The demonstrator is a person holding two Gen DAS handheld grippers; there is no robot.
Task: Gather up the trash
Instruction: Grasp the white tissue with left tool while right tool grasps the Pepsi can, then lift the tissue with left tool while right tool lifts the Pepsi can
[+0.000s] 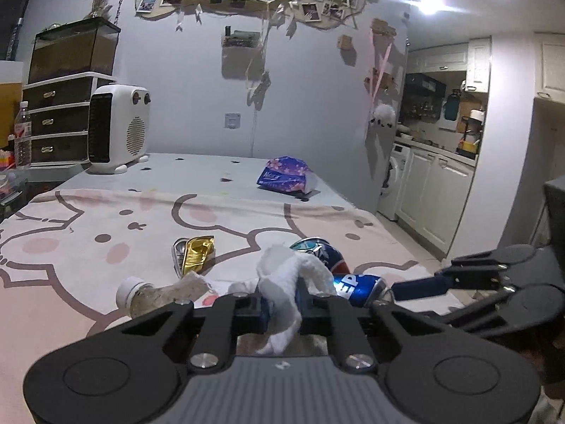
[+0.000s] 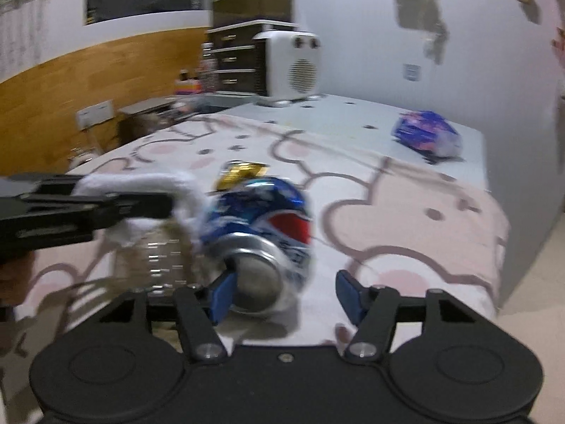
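Note:
My left gripper (image 1: 282, 312) is shut on a crumpled white tissue (image 1: 286, 282), held just above the table; it shows from the side in the right wrist view (image 2: 141, 208). A crushed blue Pepsi can (image 2: 261, 233) lies on the pink patterned tablecloth (image 2: 406, 219). My right gripper (image 2: 282, 293) is open, its blue fingers to either side of the can's near end. The can also shows in the left wrist view (image 1: 353, 282). A crumpled clear plastic bottle (image 1: 159, 295) with a white cap lies left of the can. A flattened gold wrapper (image 1: 197, 254) lies behind them.
A blue-purple tissue pack (image 1: 286, 176) lies at the table's far right. A white fan heater (image 1: 118, 129) and a drawer unit (image 1: 56, 120) stand at the far left. The table's right edge (image 2: 494, 247) drops to the floor; a kitchen (image 1: 438, 162) lies beyond.

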